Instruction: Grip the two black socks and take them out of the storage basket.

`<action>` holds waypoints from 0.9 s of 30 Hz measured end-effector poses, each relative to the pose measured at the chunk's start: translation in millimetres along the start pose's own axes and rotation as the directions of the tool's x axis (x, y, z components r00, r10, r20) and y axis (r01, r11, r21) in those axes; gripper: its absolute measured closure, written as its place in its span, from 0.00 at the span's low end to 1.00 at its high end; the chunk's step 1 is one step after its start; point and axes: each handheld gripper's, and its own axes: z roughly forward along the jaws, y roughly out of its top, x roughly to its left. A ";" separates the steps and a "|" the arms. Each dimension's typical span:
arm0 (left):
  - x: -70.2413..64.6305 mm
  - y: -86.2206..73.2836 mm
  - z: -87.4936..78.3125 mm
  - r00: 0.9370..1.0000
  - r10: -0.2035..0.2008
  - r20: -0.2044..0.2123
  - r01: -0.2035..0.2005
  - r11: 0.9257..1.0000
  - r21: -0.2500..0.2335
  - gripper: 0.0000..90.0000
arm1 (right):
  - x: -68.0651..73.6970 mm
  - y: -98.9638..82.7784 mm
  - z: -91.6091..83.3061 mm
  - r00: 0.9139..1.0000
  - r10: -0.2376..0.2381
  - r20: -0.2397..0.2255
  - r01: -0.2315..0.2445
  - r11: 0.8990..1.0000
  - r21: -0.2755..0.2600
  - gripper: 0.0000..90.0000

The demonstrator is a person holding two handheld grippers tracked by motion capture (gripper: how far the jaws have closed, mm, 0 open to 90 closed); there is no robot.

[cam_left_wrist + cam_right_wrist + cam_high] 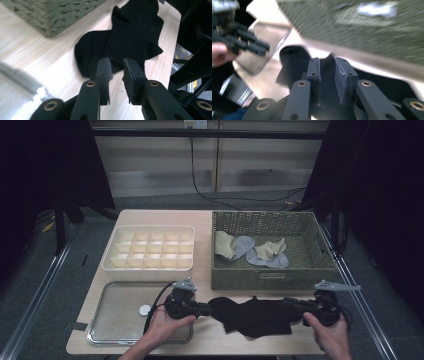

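Note:
A pair of black socks (252,316) lies spread on the wooden table near its front edge, between the two hand-held grippers. My left gripper (204,309) sits at the socks' left end. In the left gripper view its jaws (116,72) stand apart with nothing between them, and the black socks (130,37) lie just beyond the tips. My right gripper (292,306) is at the socks' right end. In the right gripper view, my right gripper (327,62) has its jaws slightly apart over the dark fabric (292,62), with a raised fold between the tips but not pinched.
A woven green basket (260,281) behind the socks holds beige and grey socks (227,245). A cream divided organizer (147,271) stands at the back left. A metal tray (115,320) with a small white disc (145,310) lies at the front left.

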 end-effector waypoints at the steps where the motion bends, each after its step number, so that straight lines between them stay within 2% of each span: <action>1: 1.9 -2.3 -2.1 1.000 -0.007 -0.001 0.007 1.000 -0.004 0.82 | 3.6 -1.4 6.9 1.000 -0.005 -0.011 0.005 1.000 0.019 0.83; 3: 6.1 -7.0 -4.5 1.000 -0.029 -0.001 0.029 0.999 -0.020 0.80 | 13.3 -4.0 25.5 0.999 -0.028 -0.039 0.031 0.997 0.069 0.83; 6: 10.8 -9.6 -6.8 0.999 -0.043 -0.008 0.043 0.999 -0.024 0.78 | 30.2 -4.7 50.2 0.995 -0.055 -0.084 0.066 0.988 0.141 0.82; 9: 11.8 -9.2 -7.1 0.999 -0.050 -0.006 0.050 0.998 -0.036 0.77 | 43.8 -2.1 71.3 0.987 -0.092 -0.132 0.114 0.978 0.175 0.80; 10: 11.9 -9.0 -6.8 0.999 -0.053 -0.007 0.052 0.998 -0.039 0.76 | 46.8 -1.8 78.1 0.985 -0.090 -0.150 0.117 0.976 0.182 0.78; 11: 12.3 -8.8 -6.5 0.999 -0.052 -0.007 0.052 0.998 -0.039 0.76 | 49.1 -2.1 83.7 0.984 -0.088 -0.158 0.118 0.974 0.194 0.77; 12: 12.3 -8.8 -6.1 0.999 -0.051 -0.009 0.050 0.998 -0.037 0.75 | 52.9 -3.0 92.5 0.981 -0.107 -0.161 0.140 0.967 0.213 0.76; 14: 12.2 -8.8 -5.6 0.999 -0.053 -0.008 0.053 0.998 -0.037 0.75 | 57.1 -5.0 103.0 0.977 -0.117 -0.176 0.156 0.962 0.224 0.74; 19: 13.7 -9.0 -5.1 0.998 -0.060 -0.010 0.060 0.997 -0.044 0.74 | 61.9 -11.5 114.9 0.969 -0.166 -0.181 0.208 0.947 0.244 0.69; 22: 13.6 -8.7 -4.1 0.998 -0.058 -0.011 0.058 0.997 -0.041 0.74 | 63.8 -14.4 119.5 0.966 -0.180 -0.186 0.224 0.942 0.251 0.67; 27: 14.3 -8.2 -3.4 0.998 -0.061 -0.008 0.060 0.997 -0.043 0.73 | 67.1 -15.5 124.1 0.961 -0.196 -0.195 0.241 0.939 0.244 0.63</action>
